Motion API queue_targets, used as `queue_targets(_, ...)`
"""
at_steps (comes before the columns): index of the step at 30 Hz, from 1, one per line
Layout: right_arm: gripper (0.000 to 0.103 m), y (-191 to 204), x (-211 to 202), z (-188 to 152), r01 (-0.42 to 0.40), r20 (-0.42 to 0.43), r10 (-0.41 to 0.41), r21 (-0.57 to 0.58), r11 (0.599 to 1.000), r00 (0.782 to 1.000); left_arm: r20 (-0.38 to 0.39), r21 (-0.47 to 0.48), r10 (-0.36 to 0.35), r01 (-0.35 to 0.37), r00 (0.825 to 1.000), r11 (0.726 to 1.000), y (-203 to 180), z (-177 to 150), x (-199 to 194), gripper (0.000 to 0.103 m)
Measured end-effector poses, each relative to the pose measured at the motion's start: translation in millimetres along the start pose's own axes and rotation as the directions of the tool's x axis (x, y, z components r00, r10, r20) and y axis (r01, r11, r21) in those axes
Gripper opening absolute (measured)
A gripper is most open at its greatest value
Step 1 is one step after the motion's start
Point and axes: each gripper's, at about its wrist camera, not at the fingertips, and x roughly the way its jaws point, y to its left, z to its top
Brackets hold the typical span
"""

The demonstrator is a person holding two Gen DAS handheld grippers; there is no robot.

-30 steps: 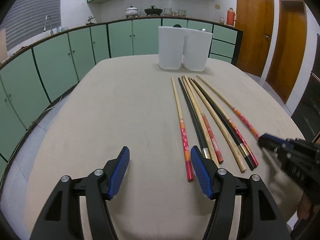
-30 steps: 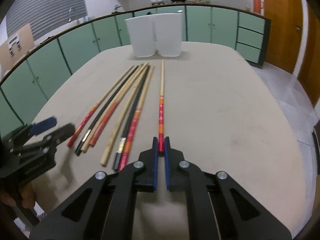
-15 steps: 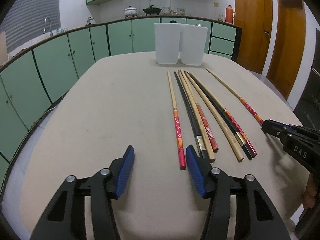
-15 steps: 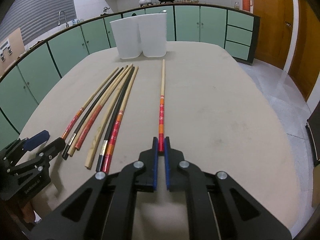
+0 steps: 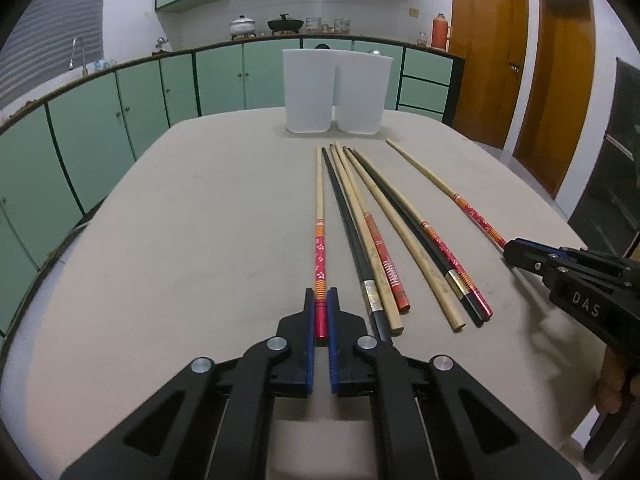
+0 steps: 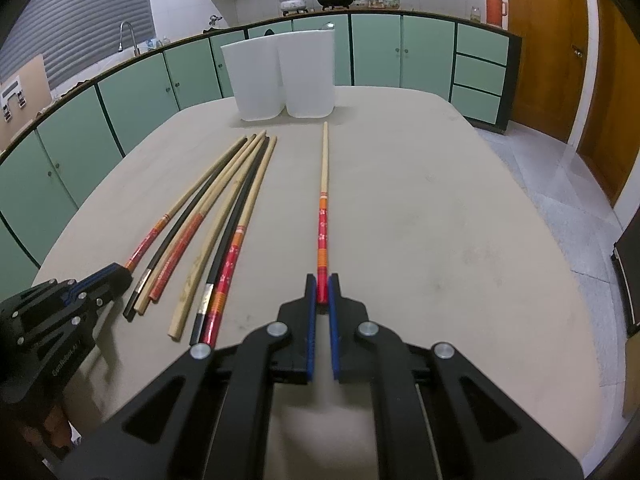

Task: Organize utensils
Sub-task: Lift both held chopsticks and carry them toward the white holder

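Note:
Several chopsticks lie in a fan on the beige table (image 5: pixel 180 240). My left gripper (image 5: pixel 321 300) is shut on the red end of the leftmost red-and-orange flowered chopstick (image 5: pixel 320 240). My right gripper (image 6: pixel 322 285) is shut on the red end of a matching flowered chopstick (image 6: pixel 323 216) that lies apart to the right. The left gripper also shows in the right wrist view (image 6: pixel 108 280); the right gripper shows in the left wrist view (image 5: pixel 516 250). Between them lie black, plain wood and red-ended chopsticks (image 5: pixel 380 240). Two white tall containers (image 5: pixel 332 92) stand side by side at the table's far end.
Green kitchen cabinets (image 5: pixel 100 120) curve round the left and back of the table. Wooden doors (image 5: pixel 560 92) are at the right. The table edge runs close on the right, with tiled floor (image 6: pixel 560 184) beyond.
My left gripper has moved right and closed on the leftmost flowered chopstick. My right gripper stays shut on its chopstick, which has shifted away from the bundle.

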Motion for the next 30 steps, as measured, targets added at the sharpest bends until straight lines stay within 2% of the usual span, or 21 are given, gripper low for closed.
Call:
queue_targets(14, 0.005, 2.6, -21.3, 15.9, 0.031, 0.081, -0.027, -0.044, 0.999, 0.996, 0.078, -0.016, 0.043, -0.042, 0.996, 0.999, 6.3, 37.4, -40.8, 0.006)
queue_targets(30, 0.005, 3.4, -35.7, 30.5, 0.029, 0.123, -0.023, -0.053, 0.998, 0.992, 0.168, -0.038, 0.082, -0.076, 0.982, 0.996, 12.0, 68.6, -71.2, 0.006)
